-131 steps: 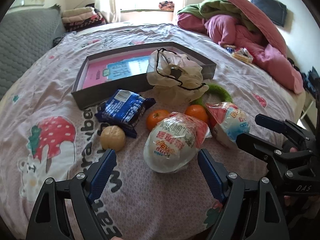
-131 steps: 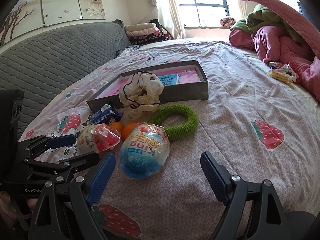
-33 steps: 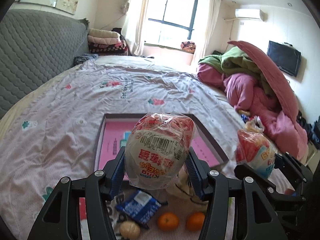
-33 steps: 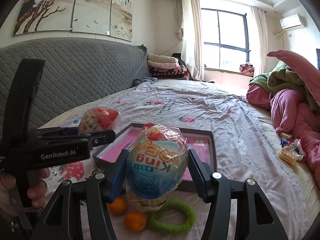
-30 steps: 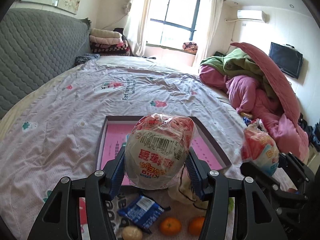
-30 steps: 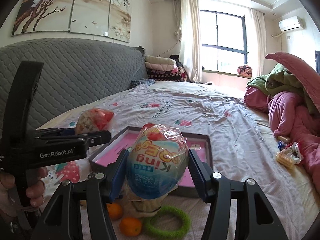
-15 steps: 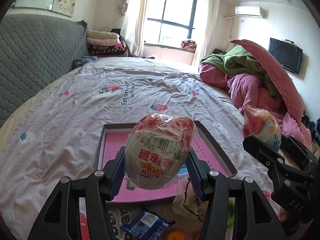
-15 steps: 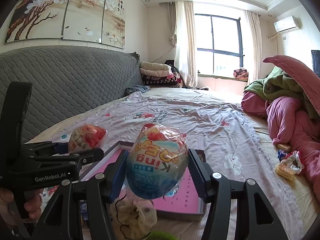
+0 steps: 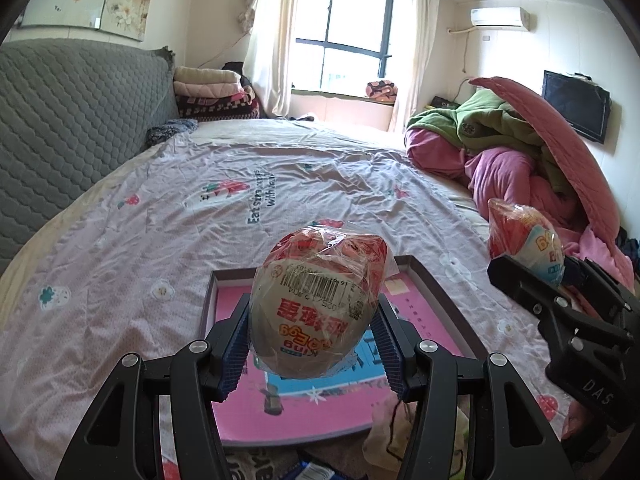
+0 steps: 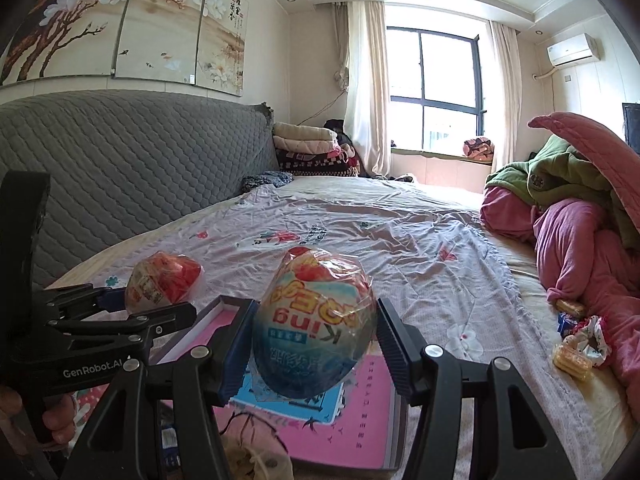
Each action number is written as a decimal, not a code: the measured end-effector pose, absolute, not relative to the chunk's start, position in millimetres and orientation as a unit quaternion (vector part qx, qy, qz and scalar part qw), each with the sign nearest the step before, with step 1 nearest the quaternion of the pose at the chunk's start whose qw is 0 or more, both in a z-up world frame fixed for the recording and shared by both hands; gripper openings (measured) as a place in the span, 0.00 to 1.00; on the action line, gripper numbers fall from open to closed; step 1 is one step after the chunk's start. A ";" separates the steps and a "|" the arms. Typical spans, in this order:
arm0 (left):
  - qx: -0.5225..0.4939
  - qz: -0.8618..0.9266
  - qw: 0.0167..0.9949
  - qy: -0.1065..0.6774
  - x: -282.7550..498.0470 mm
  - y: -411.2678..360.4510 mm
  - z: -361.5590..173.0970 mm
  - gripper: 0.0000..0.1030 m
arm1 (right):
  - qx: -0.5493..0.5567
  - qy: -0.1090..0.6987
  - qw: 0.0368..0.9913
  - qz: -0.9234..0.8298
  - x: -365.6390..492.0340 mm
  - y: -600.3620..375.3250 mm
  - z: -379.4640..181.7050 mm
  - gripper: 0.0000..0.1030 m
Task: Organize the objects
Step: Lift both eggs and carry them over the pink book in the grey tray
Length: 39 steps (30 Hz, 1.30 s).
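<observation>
The left gripper (image 9: 314, 350) has its jaws clamped on the red-and-cream egg (image 9: 316, 304), one ribbed blue pad against each flank. The egg is smooth, rounded, and wrapped in crinkled clear film, with a barcode facing the camera. The right gripper (image 10: 314, 354) has its jaws clamped the same way on the blue egg (image 10: 314, 328), also film-wrapped and glossy, its red tip pointing away from the jaws.

Directly below and beyond both pairs of jaws lies the shallow box (image 9: 440, 296), a flat rectangle with dark grey walls and a pink printed floor. Both eggs hang above it, apart from its floor.

Under the left jaws, at the near edge of the box, a crumpled pale bag (image 9: 396, 436) with a thin black cord shows partly; what lies beside it is too cut off to name surely. The bed sheet (image 9: 160, 240) spreads beyond the jaws, soft, wrinkled, lilac with strawberry prints. To the right of the jaws sits a heap of pink and green bedding (image 10: 576, 216).
</observation>
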<state>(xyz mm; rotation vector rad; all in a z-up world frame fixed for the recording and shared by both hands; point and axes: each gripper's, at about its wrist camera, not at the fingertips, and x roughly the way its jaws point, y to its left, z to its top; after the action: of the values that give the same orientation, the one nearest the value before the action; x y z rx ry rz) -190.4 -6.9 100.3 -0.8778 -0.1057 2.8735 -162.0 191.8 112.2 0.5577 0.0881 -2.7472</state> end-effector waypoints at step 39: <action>-0.350 0.935 0.054 -0.028 -254.3 -24.0 67.1 0.57 | 0.248 0.048 0.147 -0.956 -230.7 186.1 85.8 0.57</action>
<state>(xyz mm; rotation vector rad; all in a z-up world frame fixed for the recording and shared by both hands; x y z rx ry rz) -254.3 -24.0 67.1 -1.0640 -0.0838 2.8407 -230.7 186.1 85.8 0.7149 0.1369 -2.7525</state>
